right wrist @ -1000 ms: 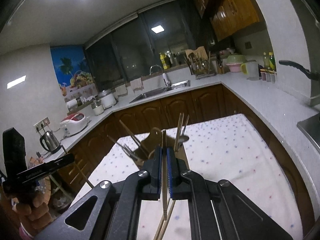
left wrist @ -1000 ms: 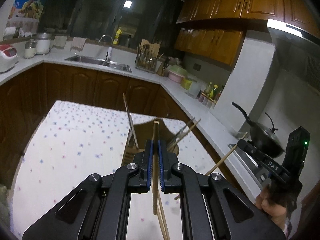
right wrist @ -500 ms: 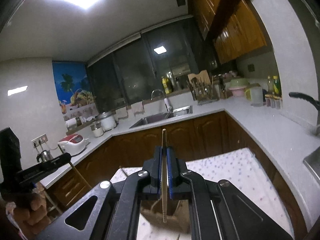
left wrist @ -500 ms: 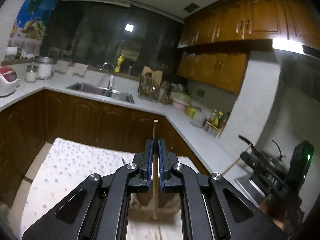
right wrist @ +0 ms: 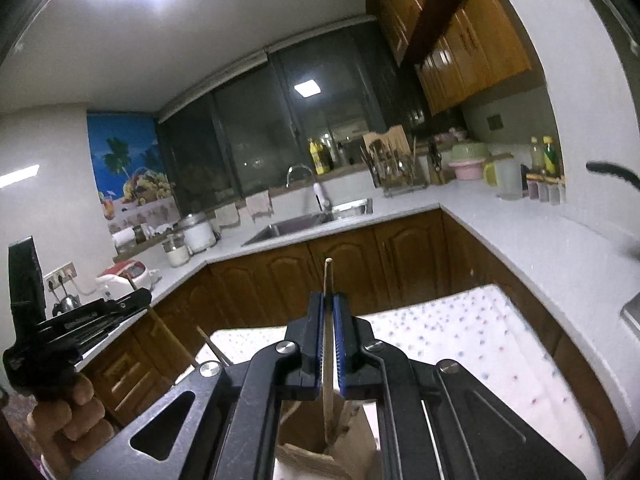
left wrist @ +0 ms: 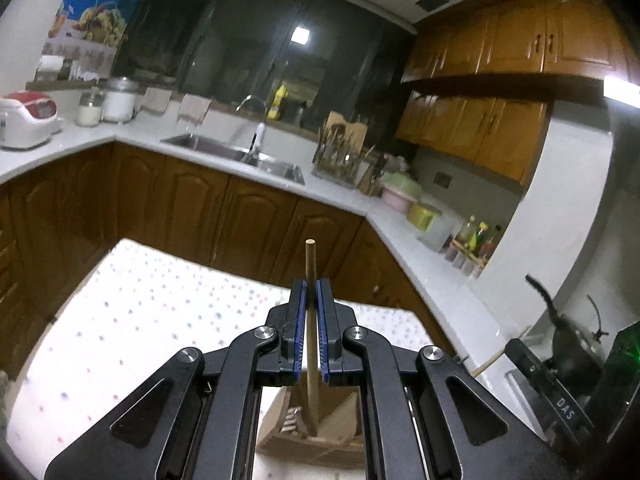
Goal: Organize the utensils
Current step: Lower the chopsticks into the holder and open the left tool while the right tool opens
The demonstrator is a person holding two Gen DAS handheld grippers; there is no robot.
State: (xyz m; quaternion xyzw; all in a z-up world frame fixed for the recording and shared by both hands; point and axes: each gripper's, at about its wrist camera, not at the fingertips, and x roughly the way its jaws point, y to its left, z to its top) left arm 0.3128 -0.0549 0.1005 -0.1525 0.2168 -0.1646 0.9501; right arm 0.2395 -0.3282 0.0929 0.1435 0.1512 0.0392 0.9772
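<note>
Step in hand: carrying chopsticks to wooden holder (left wrist: 320,436). Left gripper (left wrist: 311,344) clamps dark chopstick (left wrist: 309,280) upright; right gripper (right wrist: 329,344) clamps pale chopstick (right wrist: 328,288). Tips above holder on spotted surface (left wrist: 120,340). Next: lower into compartment, release.

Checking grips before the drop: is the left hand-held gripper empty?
No: the left hand-held gripper is shut on a wooden chopstick, which stands upright between its blue pads above the wooden holder.
</note>
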